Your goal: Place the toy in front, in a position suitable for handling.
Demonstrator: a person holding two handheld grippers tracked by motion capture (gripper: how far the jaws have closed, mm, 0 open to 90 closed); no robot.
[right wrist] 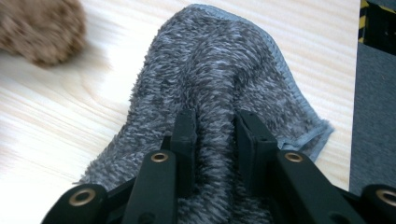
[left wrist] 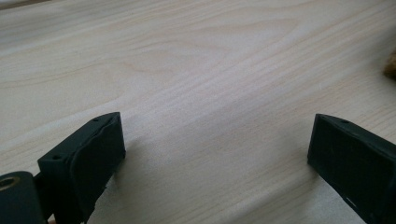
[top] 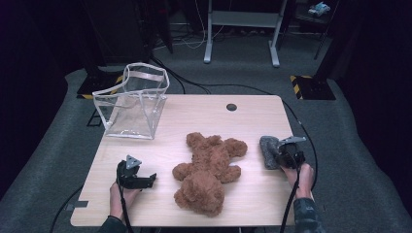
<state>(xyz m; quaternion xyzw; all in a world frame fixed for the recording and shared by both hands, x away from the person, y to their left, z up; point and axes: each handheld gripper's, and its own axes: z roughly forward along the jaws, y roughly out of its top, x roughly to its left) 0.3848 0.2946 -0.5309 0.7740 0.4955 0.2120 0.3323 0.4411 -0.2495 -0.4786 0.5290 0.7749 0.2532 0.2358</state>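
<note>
A grey fuzzy cloth (top: 268, 150) lies near the right edge of the wooden table (top: 252, 116). My right gripper (top: 279, 158) is down on it. In the right gripper view, a raised fold of the cloth (right wrist: 219, 70) is pinched between the two black jaws of that gripper (right wrist: 215, 123). My left gripper (top: 145, 182) rests low on the table at front left, left of a brown teddy bear (top: 209, 167). Its jaws (left wrist: 215, 140) stand wide open over bare wood, with nothing between them. The bear lies on its back in the middle of the table.
A clear plastic bag with white trim (top: 133, 102) stands open at the table's back left corner. A dark round hole (top: 231, 107) sits near the back edge. A bear paw (right wrist: 42, 28) lies close to the cloth's left. Cables trail off the table's right side.
</note>
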